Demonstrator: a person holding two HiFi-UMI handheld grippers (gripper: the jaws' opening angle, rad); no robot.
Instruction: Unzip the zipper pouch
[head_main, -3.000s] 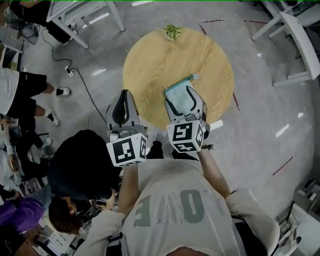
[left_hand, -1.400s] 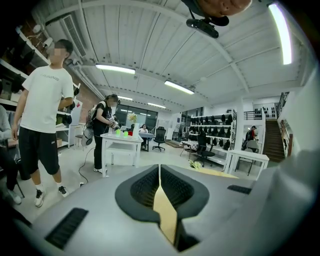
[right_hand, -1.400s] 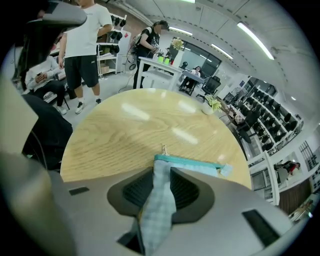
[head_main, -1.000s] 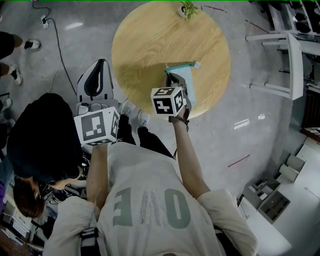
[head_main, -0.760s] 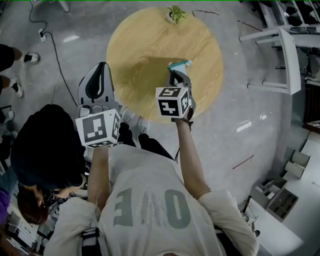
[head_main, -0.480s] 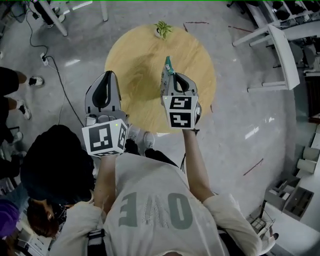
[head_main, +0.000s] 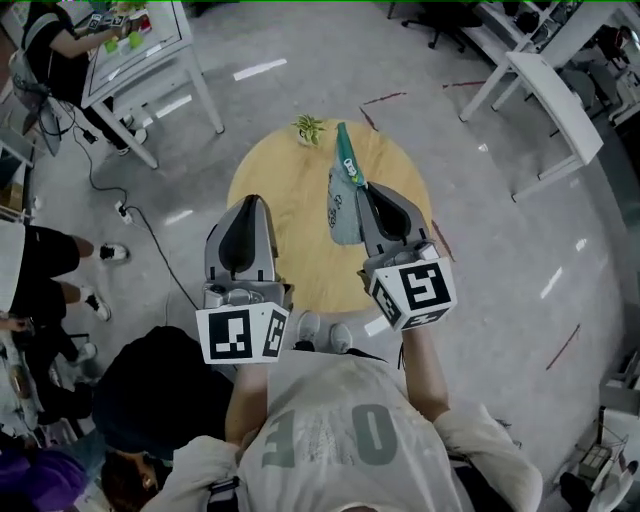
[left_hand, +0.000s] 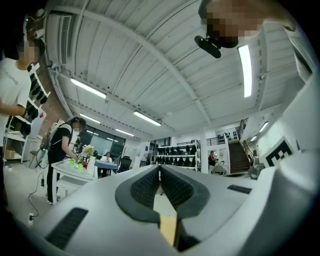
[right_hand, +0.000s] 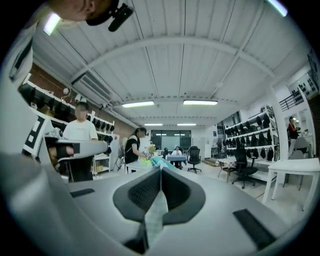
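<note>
Head view shows the zipper pouch lifted above the round table, pinched in the right gripper, its long axis running toward the far edge. The left gripper, jaws together on nothing, is level with it on its left.

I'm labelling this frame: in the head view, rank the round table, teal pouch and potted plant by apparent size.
1. round table
2. pouch, held up nearer the camera, so likely enlarged
3. potted plant
</note>
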